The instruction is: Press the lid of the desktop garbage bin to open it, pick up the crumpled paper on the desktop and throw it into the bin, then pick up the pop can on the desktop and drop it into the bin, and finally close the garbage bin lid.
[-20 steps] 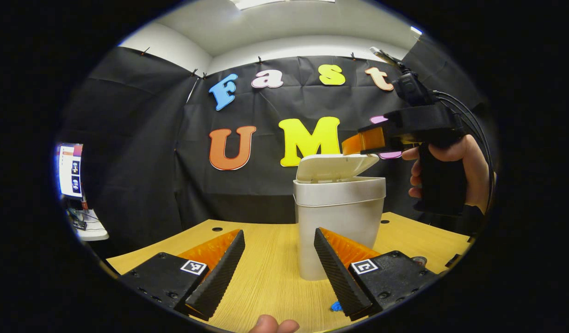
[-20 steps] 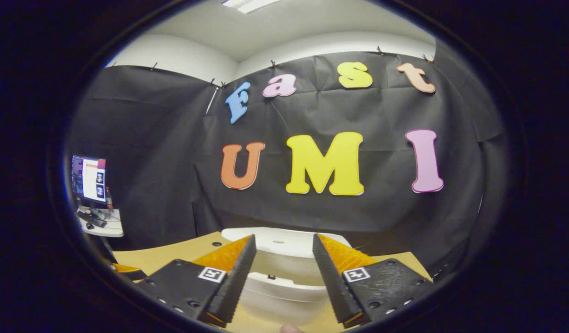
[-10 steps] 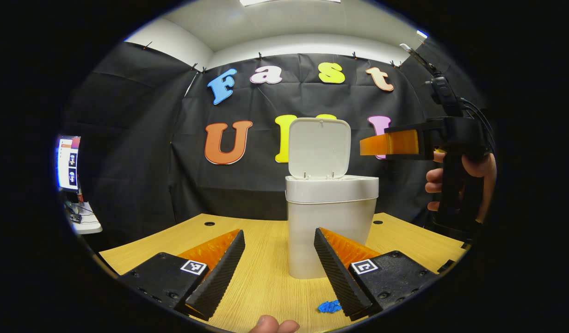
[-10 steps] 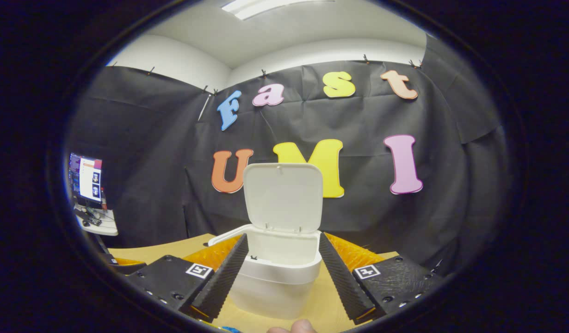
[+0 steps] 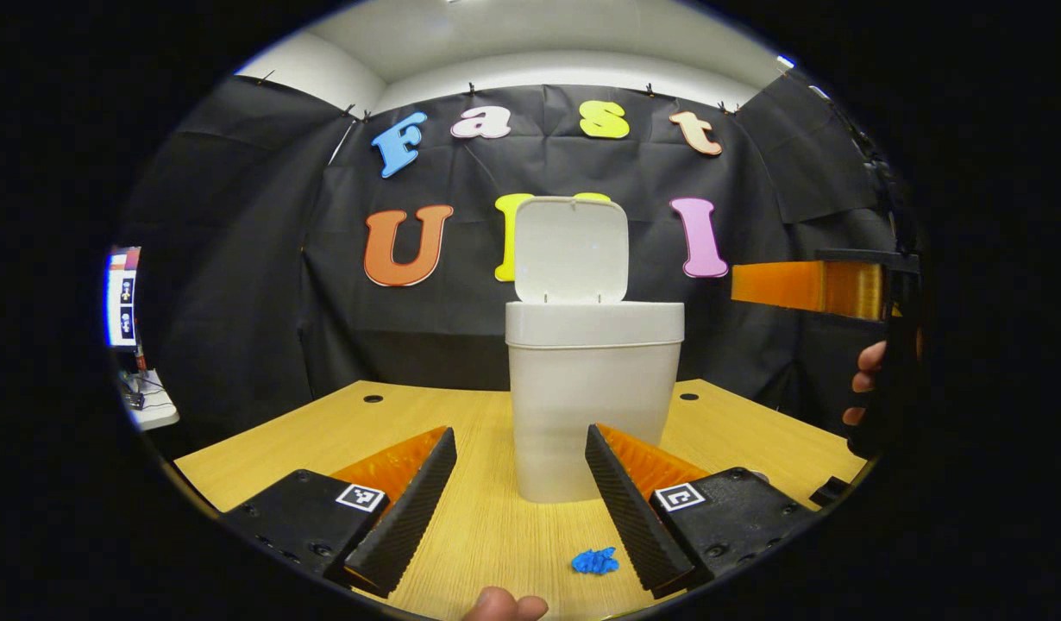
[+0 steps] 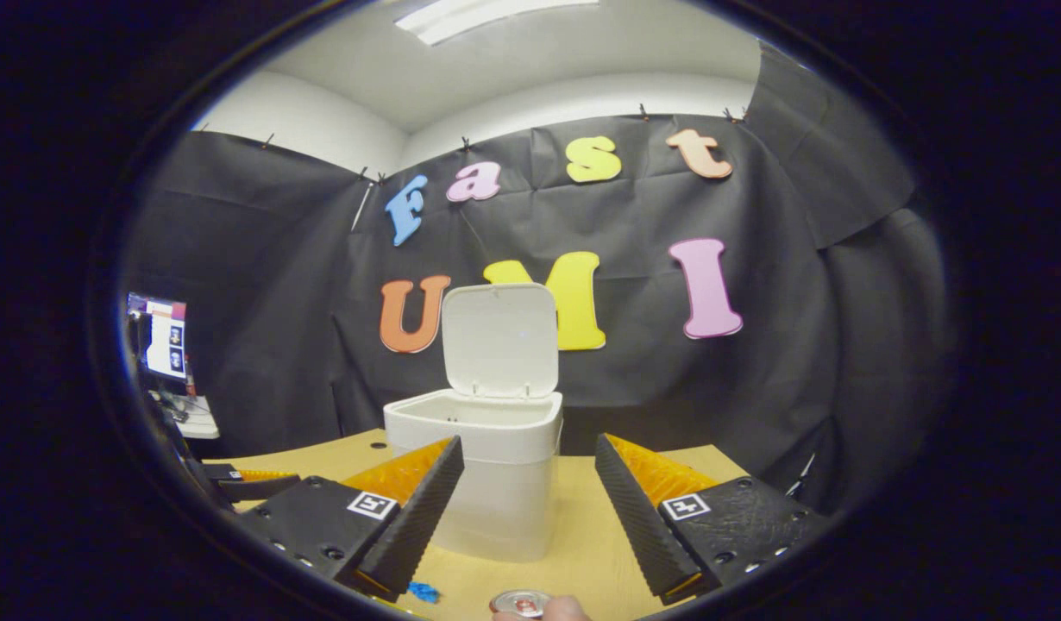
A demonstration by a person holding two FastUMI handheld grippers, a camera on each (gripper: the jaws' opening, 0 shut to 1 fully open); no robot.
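The white desktop bin [image 5: 595, 414] stands in the middle of the wooden table [image 5: 323, 431], its lid [image 5: 571, 250] upright and open. A small blue crumpled paper [image 5: 594, 561] lies in front of the bin, close to my left gripper [image 5: 520, 433], which is open and holds nothing. In the left gripper view my right gripper [image 5: 755, 285] hovers to the right of the bin at lid height, held by a hand [image 5: 865, 379]. In the right gripper view the bin [image 6: 487, 500] and its raised lid [image 6: 499, 341] sit behind my open right gripper [image 6: 529, 442]. The pop can's top [image 6: 519, 602] and the paper [image 6: 423, 592] show at the bottom edge.
A monitor [image 5: 121, 297] on a small white side table stands beyond the table's left edge. Cable holes [image 5: 373, 398] mark the tabletop's back. Part of the left gripper [image 6: 246, 483] shows low on the left in the right gripper view.
The bin lid swung from nearly shut to fully upright. My right gripper drew back from the lid and off to the right. Both grippers stayed open.
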